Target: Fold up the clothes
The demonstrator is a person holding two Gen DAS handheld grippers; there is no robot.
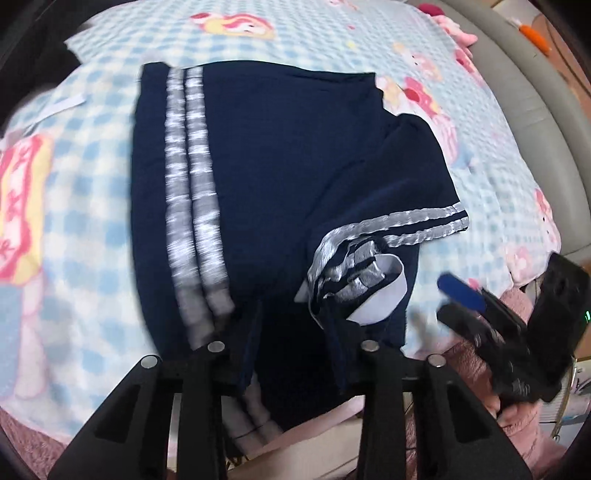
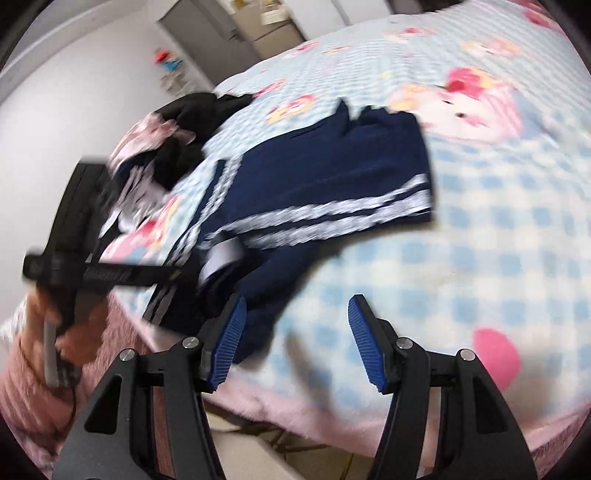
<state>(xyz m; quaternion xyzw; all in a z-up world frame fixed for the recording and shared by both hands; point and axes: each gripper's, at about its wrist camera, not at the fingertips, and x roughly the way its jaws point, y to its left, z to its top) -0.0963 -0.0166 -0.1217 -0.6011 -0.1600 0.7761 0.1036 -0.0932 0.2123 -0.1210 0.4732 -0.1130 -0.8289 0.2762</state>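
Navy shorts (image 1: pixel 280 177) with silver-white side stripes lie on a blue checked cartoon blanket (image 1: pixel 81 192); one leg is folded over, and a white label (image 1: pixel 380 291) shows near the waistband. My left gripper (image 1: pixel 295 350) is over the near edge of the shorts, its fingers spread, with navy cloth draped over and between them. My right gripper (image 2: pixel 295 339) is open and empty, blue pads (image 2: pixel 229 339) apart, at the near right edge of the shorts (image 2: pixel 325 177). It also shows at the right in the left wrist view (image 1: pixel 465 295). The left gripper appears at the left in the right wrist view (image 2: pixel 103 273).
A pile of black and pink clothes (image 2: pixel 173 136) lies at the far left of the bed. The pink fleece edge (image 2: pixel 332 410) of the bedding runs along the near side. A grey padded bed frame (image 1: pixel 524 96) curves at the right. A grey cabinet (image 2: pixel 229 33) stands beyond.
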